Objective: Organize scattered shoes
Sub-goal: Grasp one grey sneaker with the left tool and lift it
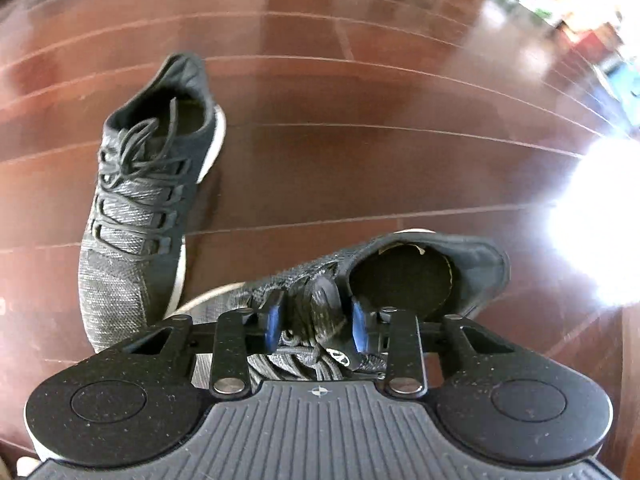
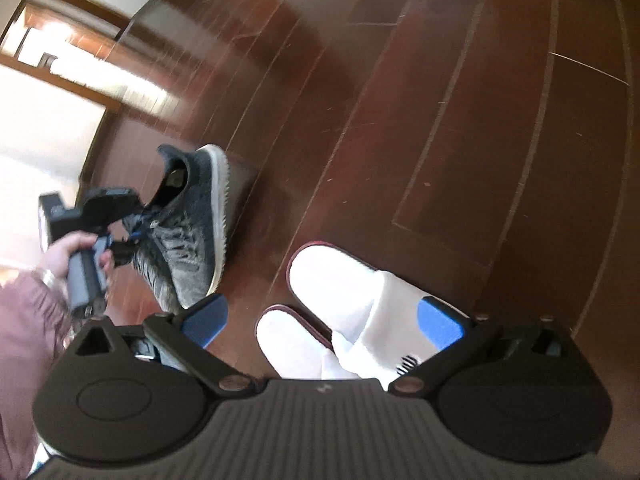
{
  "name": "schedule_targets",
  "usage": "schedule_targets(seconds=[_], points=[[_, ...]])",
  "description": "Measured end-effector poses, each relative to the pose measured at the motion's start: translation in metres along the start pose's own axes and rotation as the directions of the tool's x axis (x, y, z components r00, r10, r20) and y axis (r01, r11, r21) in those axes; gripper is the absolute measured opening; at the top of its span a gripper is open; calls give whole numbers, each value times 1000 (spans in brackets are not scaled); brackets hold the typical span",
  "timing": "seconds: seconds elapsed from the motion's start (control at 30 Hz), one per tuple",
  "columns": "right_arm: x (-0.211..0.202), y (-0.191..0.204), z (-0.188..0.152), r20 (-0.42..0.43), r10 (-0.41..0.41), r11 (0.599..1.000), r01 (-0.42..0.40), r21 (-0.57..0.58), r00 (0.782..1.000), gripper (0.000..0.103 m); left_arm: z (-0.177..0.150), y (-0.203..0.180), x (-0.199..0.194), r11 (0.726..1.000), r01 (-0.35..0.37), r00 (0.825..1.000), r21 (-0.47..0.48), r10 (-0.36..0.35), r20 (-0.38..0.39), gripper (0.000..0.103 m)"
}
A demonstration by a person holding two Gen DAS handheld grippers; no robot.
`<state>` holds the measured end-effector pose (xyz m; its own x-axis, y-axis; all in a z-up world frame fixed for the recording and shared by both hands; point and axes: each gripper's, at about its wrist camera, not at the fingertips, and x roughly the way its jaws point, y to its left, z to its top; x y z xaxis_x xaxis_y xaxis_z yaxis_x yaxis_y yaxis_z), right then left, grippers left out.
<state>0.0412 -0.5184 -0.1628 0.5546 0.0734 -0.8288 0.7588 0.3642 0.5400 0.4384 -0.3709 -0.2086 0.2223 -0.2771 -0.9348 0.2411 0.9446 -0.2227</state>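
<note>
Left tongs (image 1: 316, 326) are clamping 1 grey sneaker (image 1: 360, 280) by its tongue, needing pairing beside its mate (image 1: 140, 208) at frame left; right tongs (image 2: 322, 320) are hanging apart over white slippers (image 2: 344, 292).

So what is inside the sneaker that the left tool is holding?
In the held sneaker, the opening shows a dark insole at the heel. The left tool, shut on the tongue and laces, hides everything further toward the toe.

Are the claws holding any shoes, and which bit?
The left claw pinches a grey sneaker by its tongue and laces. The right claw is open above the white slippers, holding nothing.
</note>
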Motion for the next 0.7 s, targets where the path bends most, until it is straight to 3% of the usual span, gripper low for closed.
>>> schedule_targets(seconds=[0.17, 0.37, 0.53, 0.7], points=[[-51, -32, -1, 102, -25, 989, 10, 150, 994, 103, -30, -41, -29, 990, 58, 998, 130, -54, -36, 24], [-116, -78, -17, 181, -100, 942, 35, 334, 978, 103, -93, -120, -57, 942, 167, 982, 292, -134, -131, 23], [-156, -112, -38, 192, -164, 887, 60, 457, 968, 103, -165, -205, -76, 820, 258, 962, 511, -168, -216, 23], [-190, -144, -60, 224, -220, 830, 61, 555, 950, 103, -241, -265, -72, 714, 352, 927, 605, -176, -331, 23]])
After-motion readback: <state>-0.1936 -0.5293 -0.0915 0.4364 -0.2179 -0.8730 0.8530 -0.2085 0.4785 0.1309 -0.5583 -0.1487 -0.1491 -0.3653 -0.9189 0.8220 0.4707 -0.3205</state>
